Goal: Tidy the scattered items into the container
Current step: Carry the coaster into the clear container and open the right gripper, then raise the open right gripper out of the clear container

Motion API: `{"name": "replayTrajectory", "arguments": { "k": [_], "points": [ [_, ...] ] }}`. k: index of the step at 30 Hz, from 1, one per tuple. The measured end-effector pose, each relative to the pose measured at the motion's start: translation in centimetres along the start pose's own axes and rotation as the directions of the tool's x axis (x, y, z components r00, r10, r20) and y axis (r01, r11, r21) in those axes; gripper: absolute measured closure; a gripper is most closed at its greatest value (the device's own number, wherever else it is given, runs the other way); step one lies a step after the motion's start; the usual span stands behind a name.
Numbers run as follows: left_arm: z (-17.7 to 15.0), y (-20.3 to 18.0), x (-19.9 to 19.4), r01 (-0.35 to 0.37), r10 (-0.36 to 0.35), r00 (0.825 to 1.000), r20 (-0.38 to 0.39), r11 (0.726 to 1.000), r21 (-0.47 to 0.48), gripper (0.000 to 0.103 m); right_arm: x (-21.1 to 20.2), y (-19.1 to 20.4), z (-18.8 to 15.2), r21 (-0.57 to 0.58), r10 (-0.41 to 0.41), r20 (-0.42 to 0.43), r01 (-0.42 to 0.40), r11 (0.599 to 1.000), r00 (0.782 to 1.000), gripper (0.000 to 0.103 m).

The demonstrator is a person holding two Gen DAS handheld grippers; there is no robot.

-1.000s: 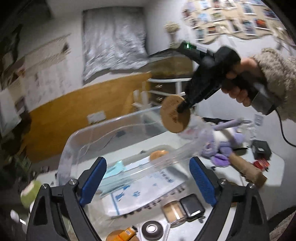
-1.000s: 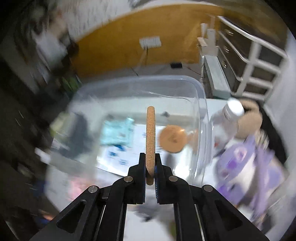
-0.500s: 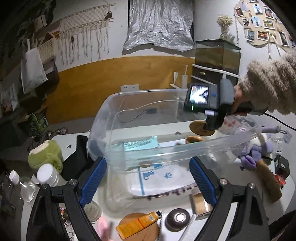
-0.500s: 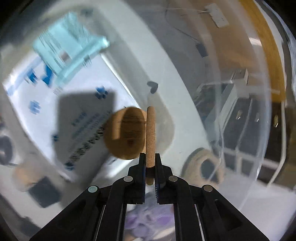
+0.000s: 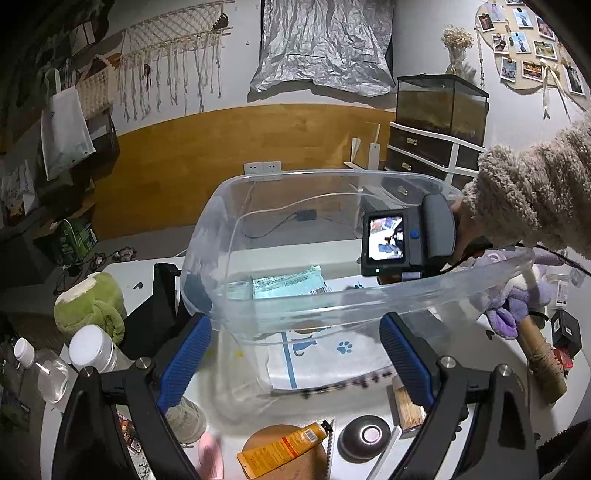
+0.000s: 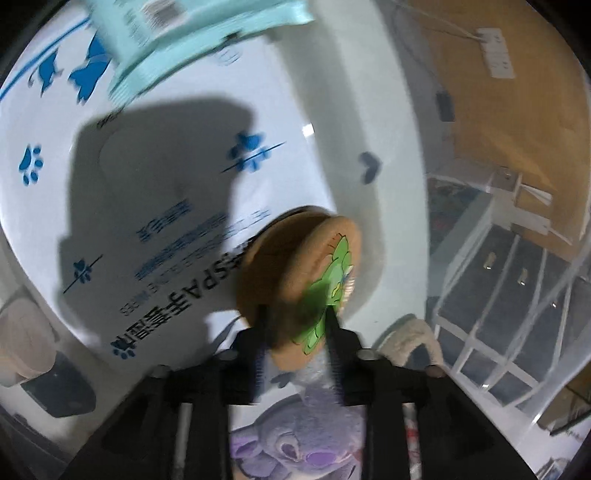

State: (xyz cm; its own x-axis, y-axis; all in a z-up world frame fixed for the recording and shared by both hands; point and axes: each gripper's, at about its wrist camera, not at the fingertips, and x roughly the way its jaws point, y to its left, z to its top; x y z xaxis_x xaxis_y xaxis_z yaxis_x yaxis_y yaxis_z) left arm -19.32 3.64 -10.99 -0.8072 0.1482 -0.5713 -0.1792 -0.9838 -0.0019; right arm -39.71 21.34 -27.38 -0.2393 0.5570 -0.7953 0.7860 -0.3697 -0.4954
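Note:
A clear plastic bin (image 5: 369,295) stands on the white table. My right gripper (image 6: 295,332) is inside it, low over the floor; its body (image 5: 406,240) shows in the left wrist view. Its jaws stand parted, and a cork coaster with a green print (image 6: 325,280) tips loose between the fingertips onto a second cork coaster (image 6: 266,258). A teal packet (image 5: 288,284) lies in the bin (image 6: 517,258), also in the right wrist view (image 6: 177,33). My left gripper (image 5: 295,362) is open and empty in front of the bin.
Loose things lie before the bin: an orange tube (image 5: 284,446) on a cork coaster (image 5: 266,437), a round metal tin (image 5: 364,435), a brush (image 5: 406,406). A purple plush (image 5: 517,295) and rolling pin (image 5: 543,354) lie right. A green plush (image 5: 92,299) and bottles (image 5: 92,350) stand left.
My right gripper went down into the bin and opened; the cork coaster it held edge-on now tips free onto the other coaster. My left gripper pulled back slightly and stayed open.

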Motion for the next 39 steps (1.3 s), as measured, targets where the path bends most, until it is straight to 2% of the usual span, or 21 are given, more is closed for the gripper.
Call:
{"name": "replayTrajectory", "arguments": {
  "k": [2,5,7,10,13,16,18,20,21,22,23,24,26,30,32,35,39],
  "points": [
    [0.0,0.1,0.1,0.002,-0.002,1.000,-0.007,1.000,-0.006,0.010,0.1,0.4,0.2,-0.020,-0.012,-0.002,0.012,1.000,1.000,0.034],
    [0.0,0.4,0.0,0.004,-0.004,1.000,-0.007,1.000,-0.014,0.010,-0.3,-0.2,-0.2,-0.006,0.005,0.007,-0.005,1.000,1.000,0.034],
    [0.0,0.4,-0.1,0.005,-0.005,1.000,-0.007,1.000,-0.012,0.010,-1.1,-1.4,-0.6,0.035,0.065,0.027,-0.066,0.997,0.998,0.034],
    [0.0,0.2,-0.2,0.010,-0.010,1.000,-0.005,1.000,-0.005,0.010,-3.0,-4.1,-2.0,0.122,0.229,0.086,-0.239,0.963,0.970,0.034],
    [0.1,0.0,-0.4,0.016,-0.016,1.000,-0.002,1.000,0.000,0.010,-4.6,-6.3,-3.4,0.177,0.322,0.132,-0.342,0.923,0.938,0.034],
    [0.2,-0.2,-0.4,0.022,-0.022,1.000,0.000,1.000,-0.001,0.010,-6.0,-8.7,-4.6,0.254,0.340,0.196,-0.382,0.888,0.920,0.034],
    [0.2,-0.4,-0.5,0.025,-0.025,1.000,0.002,1.000,0.001,0.010,-6.9,-10.1,-5.4,0.330,0.364,0.252,-0.433,0.839,0.897,0.034],
    [0.3,-0.6,-0.6,0.028,-0.028,1.000,0.006,1.000,0.007,0.010,-8.0,-10.7,-6.1,0.384,0.418,0.318,-0.519,0.764,0.851,0.035],
    [0.4,-0.7,-0.7,0.029,-0.029,1.000,0.007,1.000,0.008,0.010,-8.8,-10.8,-6.5,0.404,0.440,0.359,-0.562,0.721,0.823,0.041],
    [0.5,-0.8,-0.8,0.031,-0.031,0.999,0.009,0.999,0.010,0.010,-9.8,-10.8,-7.1,0.406,0.443,0.406,-0.592,0.696,0.799,0.048],
    [0.6,-0.9,-0.9,0.032,-0.032,0.999,0.010,0.999,0.012,0.010,-10.8,-10.9,-7.8,0.407,0.442,0.453,-0.621,0.670,0.774,0.059],
    [0.7,-1.0,-1.0,0.034,-0.034,0.999,0.012,0.999,0.014,0.010,-11.5,-11.0,-8.5,0.411,0.428,0.498,-0.640,0.649,0.754,0.067],
    [0.8,-1.2,-1.1,0.038,-0.038,0.999,0.013,0.999,0.016,0.010,-13.0,-10.7,-10.2,0.404,0.395,0.596,-0.686,0.606,0.700,0.077],
    [1.1,-1.7,-1.6,0.040,-0.041,0.999,0.011,0.999,0.020,0.010,-15.5,-10.0,-14.0,0.383,0.312,0.756,-0.775,0.503,0.576,0.078],
    [1.2,-2.0,-2.0,0.042,-0.042,0.999,0.011,0.999,0.020,0.010,-16.6,-8.6,-16.4,0.380,0.245,0.814,-0.802,0.460,0.526,0.078],
    [1.2,-2.3,-2.3,0.037,-0.037,0.999,0.001,0.999,0.011,0.010,-18.0,-5.9,-19.5,0.388,0.142,0.860,-0.810,0.439,0.489,0.078],
    [1.1,-2.2,-2.7,0.033,-0.034,0.999,-0.031,0.999,-0.032,0.010,-19.4,-2.4,-22.6,0.424,0.068,0.864,-0.794,0.435,0.499,0.078]
  ]
}}
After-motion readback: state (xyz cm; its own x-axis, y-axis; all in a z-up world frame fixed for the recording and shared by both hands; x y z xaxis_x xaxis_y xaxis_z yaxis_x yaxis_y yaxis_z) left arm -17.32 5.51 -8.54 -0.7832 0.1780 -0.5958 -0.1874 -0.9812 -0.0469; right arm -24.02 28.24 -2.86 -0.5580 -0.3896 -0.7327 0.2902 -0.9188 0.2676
